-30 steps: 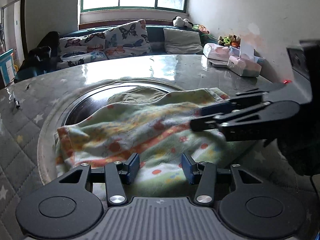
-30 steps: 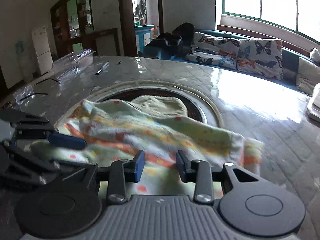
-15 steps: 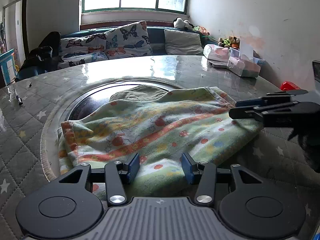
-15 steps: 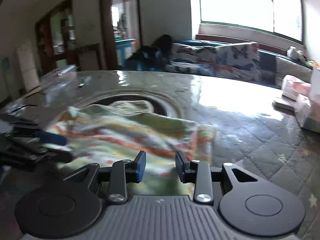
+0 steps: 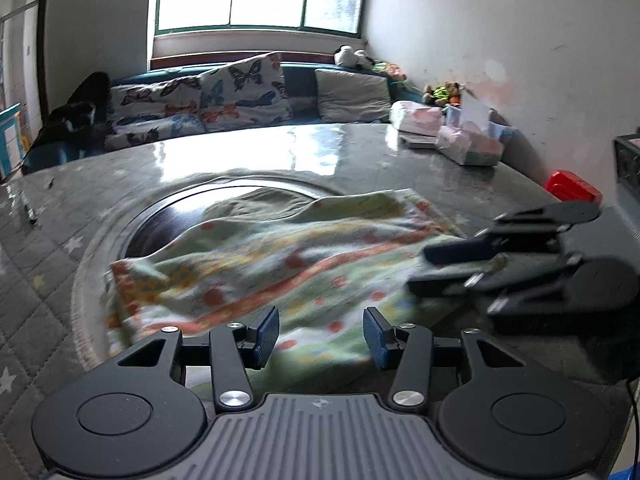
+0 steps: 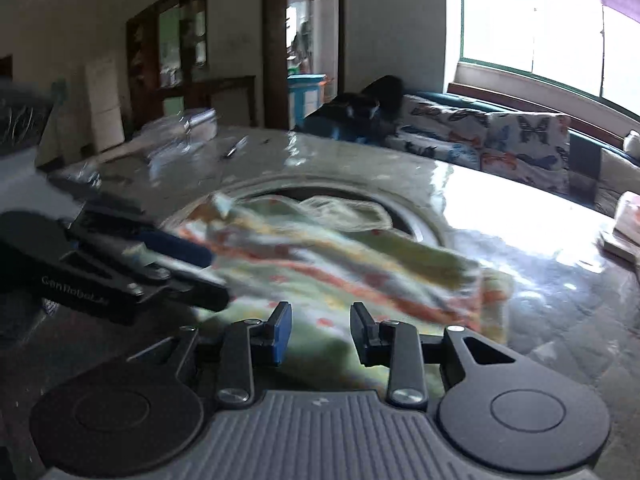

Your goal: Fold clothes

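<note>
Left wrist view: I am holding my left gripper [image 5: 321, 336] with jaws spread and empty above the near hem of the patterned cloth [image 5: 280, 264], which is lying rumpled across the round table [image 5: 360, 152]. Right wrist view: my right gripper [image 6: 320, 334] is hovering parted, pinching nothing. Soft, light and limp, the cloth is best taken by its corners.

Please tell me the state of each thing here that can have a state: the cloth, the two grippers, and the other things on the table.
Cloth: lying rumpled, partly folded, on the table.
Left gripper: jaws apart, holding nothing, over the cloth's near edge.
Right gripper: jaws apart, holding nothing, over the cloth.
Tissue pack: a sheet sticking up.
Pen: lying flat.
</note>
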`<action>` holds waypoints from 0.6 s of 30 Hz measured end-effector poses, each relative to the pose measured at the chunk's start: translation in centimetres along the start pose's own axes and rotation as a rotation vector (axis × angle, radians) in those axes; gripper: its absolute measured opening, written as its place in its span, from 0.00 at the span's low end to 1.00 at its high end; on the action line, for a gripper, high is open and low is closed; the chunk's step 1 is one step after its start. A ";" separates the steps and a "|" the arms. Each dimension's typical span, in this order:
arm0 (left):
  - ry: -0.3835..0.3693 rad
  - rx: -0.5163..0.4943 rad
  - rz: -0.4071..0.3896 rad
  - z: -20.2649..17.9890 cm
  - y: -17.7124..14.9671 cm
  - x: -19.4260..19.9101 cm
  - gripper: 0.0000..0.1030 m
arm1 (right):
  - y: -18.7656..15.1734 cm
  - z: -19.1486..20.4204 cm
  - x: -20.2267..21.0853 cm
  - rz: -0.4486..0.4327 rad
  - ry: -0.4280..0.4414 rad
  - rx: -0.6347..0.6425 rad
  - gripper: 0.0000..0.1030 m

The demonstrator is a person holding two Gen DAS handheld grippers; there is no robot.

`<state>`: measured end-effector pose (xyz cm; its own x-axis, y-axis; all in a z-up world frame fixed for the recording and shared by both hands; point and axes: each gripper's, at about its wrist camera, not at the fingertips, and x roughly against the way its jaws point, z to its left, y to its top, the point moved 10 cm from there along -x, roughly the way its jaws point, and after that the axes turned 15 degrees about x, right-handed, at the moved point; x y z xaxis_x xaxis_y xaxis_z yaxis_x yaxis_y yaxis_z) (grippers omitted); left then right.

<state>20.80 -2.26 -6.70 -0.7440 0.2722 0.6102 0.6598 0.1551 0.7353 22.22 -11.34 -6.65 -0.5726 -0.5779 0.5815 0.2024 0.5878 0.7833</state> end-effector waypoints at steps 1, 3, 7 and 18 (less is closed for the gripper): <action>-0.005 -0.005 0.003 -0.3 -0.1 -0.2 0.48 | -0.3 0.3 -0.3 0.016 0.000 0.008 0.31; -0.010 -0.015 0.007 -0.7 -0.4 -0.5 0.48 | -0.6 0.7 -0.4 0.025 -0.004 0.023 0.31; -0.010 -0.001 0.003 -0.2 -0.6 -0.4 0.48 | -0.8 0.4 0.3 0.016 -0.001 0.002 0.31; 0.044 0.101 -0.021 4.4 -0.7 1.7 0.51 | -1.4 -2.9 0.9 0.039 0.024 -0.120 0.34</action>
<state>19.56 2.32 -7.45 -0.7605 0.2261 0.6087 0.6493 0.2561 0.7161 23.76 -14.31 -6.55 -0.5435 -0.5703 0.6159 0.3183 0.5389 0.7799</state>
